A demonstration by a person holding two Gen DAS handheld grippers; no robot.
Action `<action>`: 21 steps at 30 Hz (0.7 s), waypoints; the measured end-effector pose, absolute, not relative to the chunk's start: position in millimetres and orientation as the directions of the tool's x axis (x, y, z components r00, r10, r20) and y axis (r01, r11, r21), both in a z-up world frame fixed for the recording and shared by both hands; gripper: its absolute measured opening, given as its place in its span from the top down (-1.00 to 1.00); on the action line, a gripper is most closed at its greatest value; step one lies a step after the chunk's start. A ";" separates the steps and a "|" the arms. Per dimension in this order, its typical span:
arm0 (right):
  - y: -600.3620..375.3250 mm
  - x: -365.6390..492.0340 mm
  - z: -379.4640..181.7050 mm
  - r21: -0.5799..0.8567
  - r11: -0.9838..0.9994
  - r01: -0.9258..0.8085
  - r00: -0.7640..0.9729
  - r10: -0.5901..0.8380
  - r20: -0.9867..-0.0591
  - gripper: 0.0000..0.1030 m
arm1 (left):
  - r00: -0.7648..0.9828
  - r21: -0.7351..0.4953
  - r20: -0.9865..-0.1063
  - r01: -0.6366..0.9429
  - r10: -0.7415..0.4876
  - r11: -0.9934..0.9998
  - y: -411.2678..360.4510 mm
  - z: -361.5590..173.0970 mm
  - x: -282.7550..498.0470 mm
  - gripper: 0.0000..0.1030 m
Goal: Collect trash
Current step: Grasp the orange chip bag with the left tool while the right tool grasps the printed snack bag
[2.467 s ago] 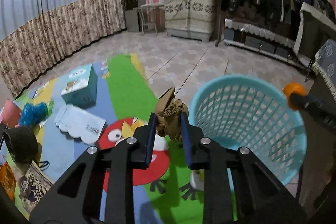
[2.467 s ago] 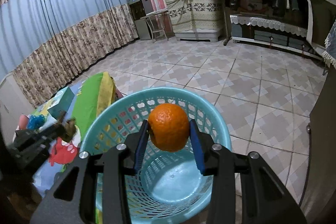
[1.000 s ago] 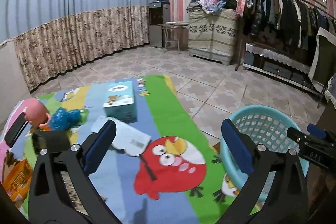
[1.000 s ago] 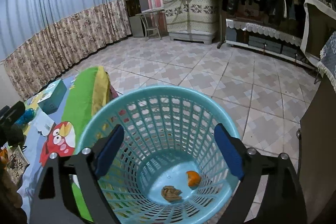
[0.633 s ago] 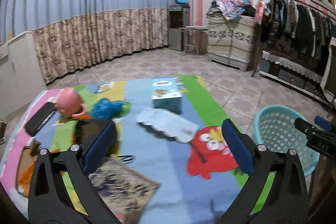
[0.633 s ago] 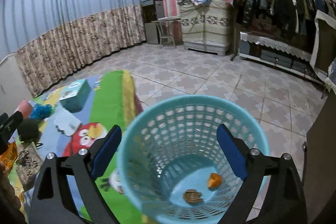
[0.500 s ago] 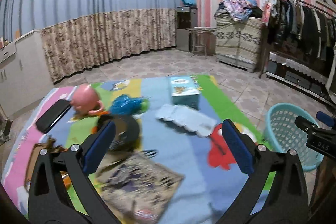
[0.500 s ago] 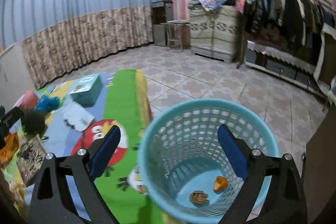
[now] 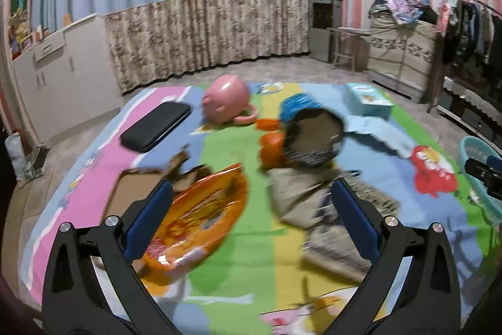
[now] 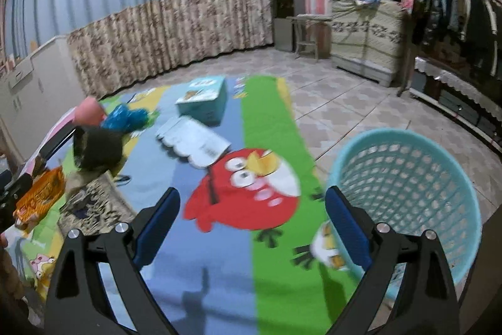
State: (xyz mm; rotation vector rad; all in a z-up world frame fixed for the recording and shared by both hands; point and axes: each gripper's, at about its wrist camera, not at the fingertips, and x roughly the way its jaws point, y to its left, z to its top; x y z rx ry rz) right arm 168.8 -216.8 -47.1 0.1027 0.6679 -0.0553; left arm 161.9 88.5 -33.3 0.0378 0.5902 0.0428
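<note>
Both grippers are hanging spread wide and gripping nothing: left gripper (image 9: 251, 217) over the cluttered end of the play mat (image 9: 238, 234), right gripper (image 10: 252, 220) over the red bird print beside the basket.

Progress, judged: collecting is at an early or middle stage. The teal basket (image 10: 408, 178) is standing at the mat's edge, partly on the tile floor; its bottom is not showing in either view, so contents cannot be told. Plenty is lying out on the mat: orange snack bag (image 9: 200, 212), torn cardboard (image 9: 131, 187), crumpled brownish paper (image 9: 301, 193), white paper sheet (image 10: 194, 143), blue crinkled wrapper (image 10: 125, 116), orange fruit pieces (image 9: 271, 143).

Views differing: left wrist is showing the black case (image 9: 157, 126) and pink pot (image 9: 226, 99) plainly, with only a sliver of basket at the right edge. Right wrist is showing the basket's whole rim and the teal tissue box (image 10: 202, 101).
</note>
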 end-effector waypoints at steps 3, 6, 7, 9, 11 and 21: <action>-201.3 173.5 -53.8 0.053 0.997 0.065 0.766 -0.016 -0.642 -0.78 | 0.813 0.047 -0.578 -0.054 0.072 0.997 106.9 -42.4 163.2 -0.89; -195.0 176.2 -57.4 0.036 0.998 0.057 0.758 -0.020 -0.652 -0.78 | 0.805 0.048 -0.588 -0.064 0.080 0.997 118.9 -47.1 164.5 -0.89; -192.2 176.5 -57.8 0.032 0.998 0.051 0.756 -0.018 -0.654 -0.78 | 0.802 0.051 -0.591 -0.066 0.084 0.996 123.5 -48.9 164.2 -0.89; -189.3 176.8 -57.7 0.021 0.999 0.042 0.755 -0.018 -0.655 -0.78 | 0.793 0.069 -0.600 -0.078 0.104 0.995 131.8 -53.8 164.1 -0.89; -188.3 175.6 -57.3 0.004 0.999 0.038 0.754 -0.026 -0.656 -0.78 | 0.784 0.088 -0.608 -0.093 0.127 0.992 140.7 -56.0 166.8 -0.89; -184.3 180.7 -61.0 -0.017 1.000 0.015 0.739 -0.023 -0.673 -0.78 | 0.710 0.030 -0.702 -0.060 0.064 0.998 164.4 -72.3 192.6 -0.37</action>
